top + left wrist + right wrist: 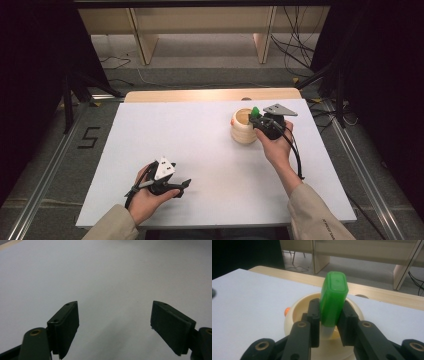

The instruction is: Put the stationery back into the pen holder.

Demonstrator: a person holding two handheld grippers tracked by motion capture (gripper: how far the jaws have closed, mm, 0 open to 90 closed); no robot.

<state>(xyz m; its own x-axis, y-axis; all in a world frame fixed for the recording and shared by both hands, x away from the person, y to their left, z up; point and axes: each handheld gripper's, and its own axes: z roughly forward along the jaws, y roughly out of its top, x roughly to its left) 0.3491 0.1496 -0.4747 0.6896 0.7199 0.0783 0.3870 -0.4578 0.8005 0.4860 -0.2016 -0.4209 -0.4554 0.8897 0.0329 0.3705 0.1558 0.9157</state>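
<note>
Left gripper (183, 185) low at the near left of the white table (200, 150), held in a hand (147, 200) with a beige sleeve (112, 227), jaws spread wide with nothing between them. Same gap seen from the left gripper view (115, 325): only bare white surface between the two black pads (66, 327), a pale wooden edge just showing at the top left corner. Farther off and to the right, right gripper (256, 120) in the other hand (275, 145), grey three-cornered plate (280, 109) on top, black cable (296, 155) trailing back along the wrist. Clamped on a green marker (333, 298), jaws pressed against both sides of its cap. From the high view, only a small green tip (255, 111) visible at the rim of a cream ribbed cup (243, 127). From the right gripper view (329, 322), much more: cap rectangular with rounded corners, glossy bright green, standing upright; pale whitish barrel below it dropping into the cup's (297, 315) open mouth; small orange spot (286, 311) on the cup's left side. Beyond the table's wooden far edge (210, 95), grey floor, light wooden furniture legs (142, 42) and loose cables (295, 45).
</note>
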